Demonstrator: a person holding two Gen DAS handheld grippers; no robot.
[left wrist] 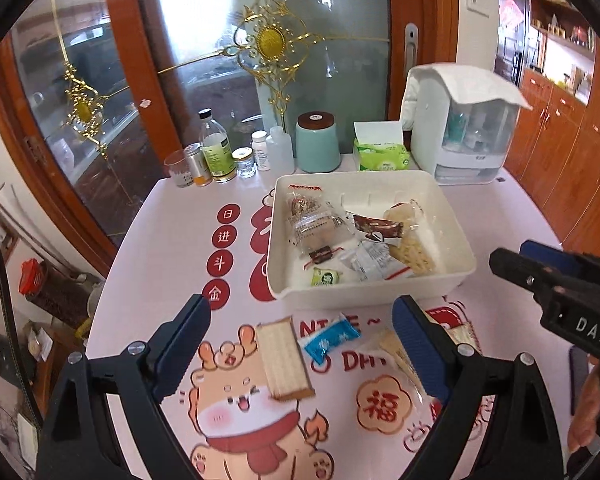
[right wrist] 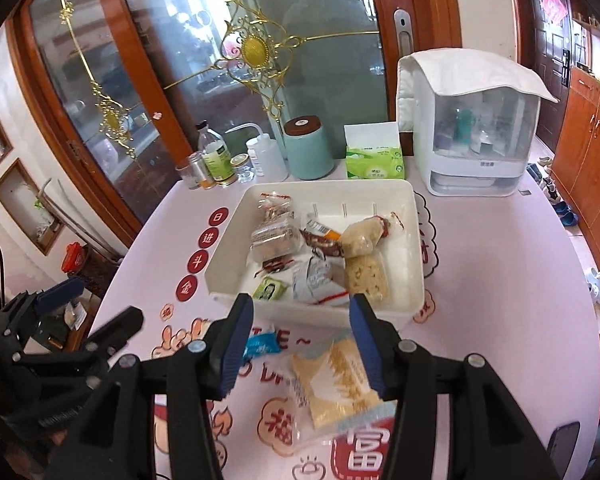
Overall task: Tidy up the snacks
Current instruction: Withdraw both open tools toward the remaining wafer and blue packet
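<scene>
My tongs (right wrist: 300, 344) wear ribbed blue rubbery pads (right wrist: 236, 350) on matt black plastic. The white tray (right wrist: 414, 248) looks smooth plastic; snack wrappers (right wrist: 336, 388) crinkly, glossy film; the surface (right wrist: 500, 280) printed, smooth.

both grippers (left wrist: 302, 354) (right wrist: 302, 346) open-jawed

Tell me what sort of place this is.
Most likely a home dining area: a table with a festive cartoon cover stands before a wood-framed glass door, with a tissue pack, bottles and wooden cabinets nearby.

Wood-framed glass doors (left wrist: 228, 60) w/ gold trim, orange-brown cabinets (left wrist: 560, 152) at right, daylight
</scene>
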